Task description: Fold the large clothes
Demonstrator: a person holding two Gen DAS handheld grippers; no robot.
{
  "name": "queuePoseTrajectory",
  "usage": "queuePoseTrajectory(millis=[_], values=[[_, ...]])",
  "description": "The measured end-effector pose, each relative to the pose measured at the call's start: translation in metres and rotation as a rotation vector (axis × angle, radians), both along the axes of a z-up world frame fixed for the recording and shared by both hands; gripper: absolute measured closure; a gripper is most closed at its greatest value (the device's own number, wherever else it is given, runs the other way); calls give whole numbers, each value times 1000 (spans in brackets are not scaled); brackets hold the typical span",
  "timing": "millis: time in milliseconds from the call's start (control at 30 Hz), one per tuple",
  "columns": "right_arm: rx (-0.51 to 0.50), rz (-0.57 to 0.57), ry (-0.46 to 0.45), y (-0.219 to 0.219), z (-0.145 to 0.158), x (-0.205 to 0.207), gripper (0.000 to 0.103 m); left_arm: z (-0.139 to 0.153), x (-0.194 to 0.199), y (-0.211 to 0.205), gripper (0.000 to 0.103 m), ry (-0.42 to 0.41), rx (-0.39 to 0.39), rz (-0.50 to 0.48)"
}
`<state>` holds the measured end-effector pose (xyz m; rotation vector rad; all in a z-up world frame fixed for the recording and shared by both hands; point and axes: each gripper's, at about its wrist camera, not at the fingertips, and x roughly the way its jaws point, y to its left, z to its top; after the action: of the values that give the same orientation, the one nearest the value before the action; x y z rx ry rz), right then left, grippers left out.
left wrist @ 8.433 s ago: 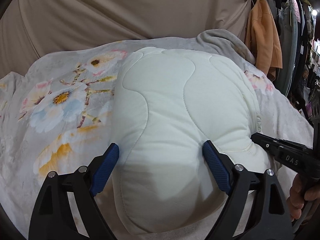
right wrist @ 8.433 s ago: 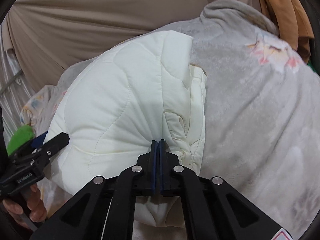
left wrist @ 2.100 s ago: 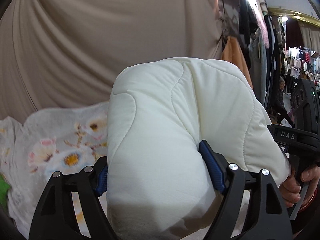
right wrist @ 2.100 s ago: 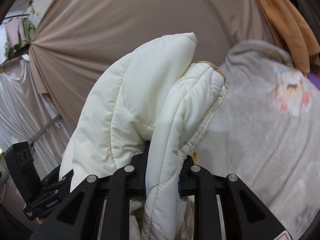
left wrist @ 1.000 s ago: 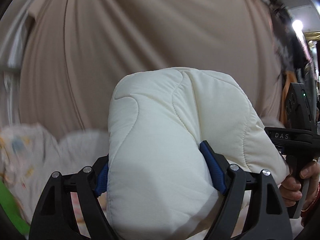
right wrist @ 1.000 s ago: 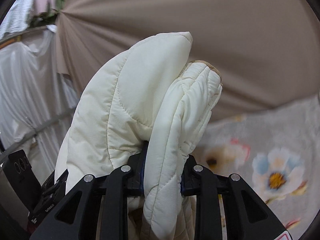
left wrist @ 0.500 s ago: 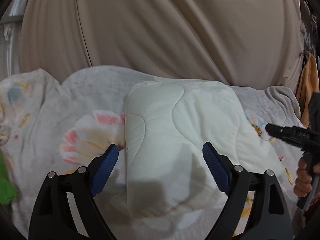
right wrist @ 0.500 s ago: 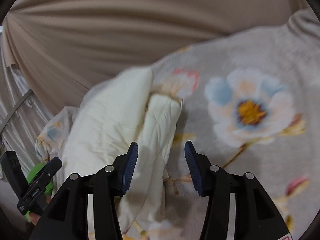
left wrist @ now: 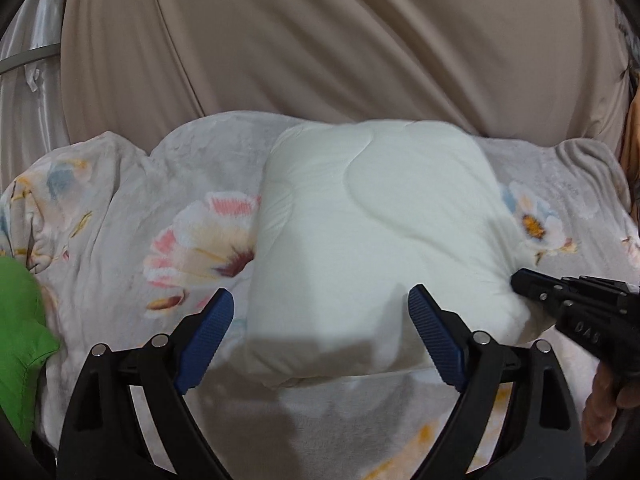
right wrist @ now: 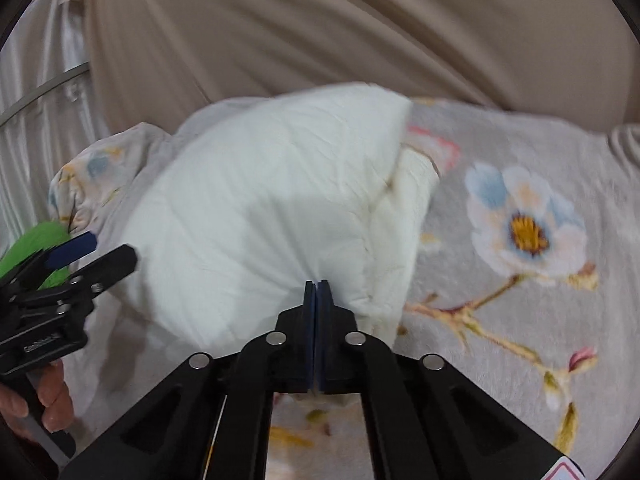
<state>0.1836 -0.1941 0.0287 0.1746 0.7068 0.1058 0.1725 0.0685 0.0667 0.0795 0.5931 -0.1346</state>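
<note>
The folded white quilted coat lies as a puffy bundle on the floral blanket. My left gripper is open, its blue pads on either side of the bundle's near edge without squeezing it. My right gripper is shut, its tips against the coat's near right edge; I cannot tell if fabric is pinched between them. The right gripper also shows in the left wrist view, touching the bundle's right side. The left gripper shows in the right wrist view.
A grey blanket with printed flowers covers the surface. A beige curtain hangs behind. A bright green cloth lies at the left edge. An orange garment hangs at the far right.
The coat bundle was held up in the air by both grippers, then set down on the blanket. Both grippers opened and let go; the right gripper has since shut at the coat's edge.
</note>
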Motion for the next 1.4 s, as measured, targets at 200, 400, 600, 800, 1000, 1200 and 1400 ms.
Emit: queuePoseTrajectory(millis=[200,400,600,800,1000,1200,1400], values=[[-29,5,5,2,-23,7,103,-24,13,1,15,37,-1,-1],[-66,-9,-29,12,-22,3,103,-34,9,-4,14,22,21,6],[-9,-80,-67,11,9,-33,94,-27,-13,-8,13,-25,47,3],[-140,-194,-102,29,26,-96,54,-23,-59,-1,5,-87,39,15],[-132,-254,-22,38,-12,-135,50,-45,-99,-9,5,-61,66,8],[-123,-277,32,47,-39,-141,50,-60,-109,-14,5,12,52,34],[-157,-294,25,52,-42,-142,47,-63,-112,-15,5,-2,75,70]])
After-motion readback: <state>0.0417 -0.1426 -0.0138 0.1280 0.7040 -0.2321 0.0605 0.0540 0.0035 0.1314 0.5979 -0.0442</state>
